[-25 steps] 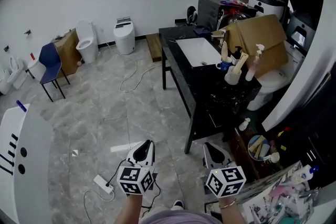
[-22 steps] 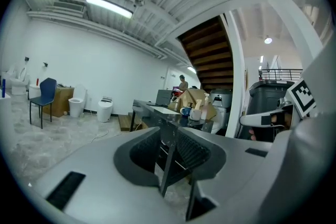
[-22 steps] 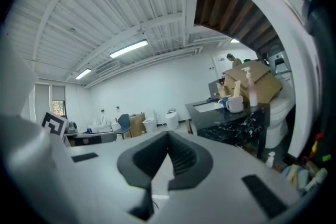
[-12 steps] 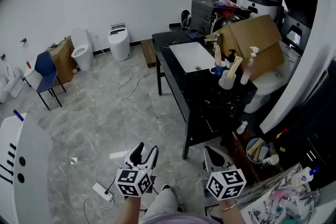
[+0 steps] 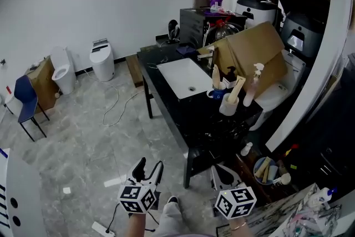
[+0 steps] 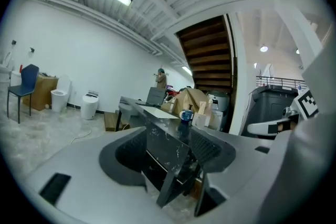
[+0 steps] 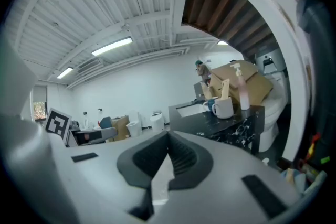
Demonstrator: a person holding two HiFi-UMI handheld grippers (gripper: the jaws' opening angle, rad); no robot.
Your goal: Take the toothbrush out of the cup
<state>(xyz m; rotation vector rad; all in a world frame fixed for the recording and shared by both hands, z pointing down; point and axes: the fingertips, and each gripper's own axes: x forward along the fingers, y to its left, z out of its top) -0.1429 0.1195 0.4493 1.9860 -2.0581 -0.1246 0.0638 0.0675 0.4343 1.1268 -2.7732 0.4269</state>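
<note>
- Moved since a second back: left gripper (image 5: 148,167), lower centre-left, nearer the counter (image 5: 183,119); jaws opening, nothing between them.
- Right gripper (image 5: 224,169), lower centre: jaws clenched, empty.
- Toothbrush (image 5: 237,88) in white cup (image 5: 227,106), centre-right, well apart from both.
- Risk: spray bottle (image 5: 250,86) just beside the cup; a wide reach could topple it.

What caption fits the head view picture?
Left claw opening, empty; right claw shut; white cup and toothbrush stand ahead on the counter.

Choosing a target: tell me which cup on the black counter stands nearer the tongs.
The white cup, a pale stick rising from it; the blue mug stands behind it, toward the sink.
</note>
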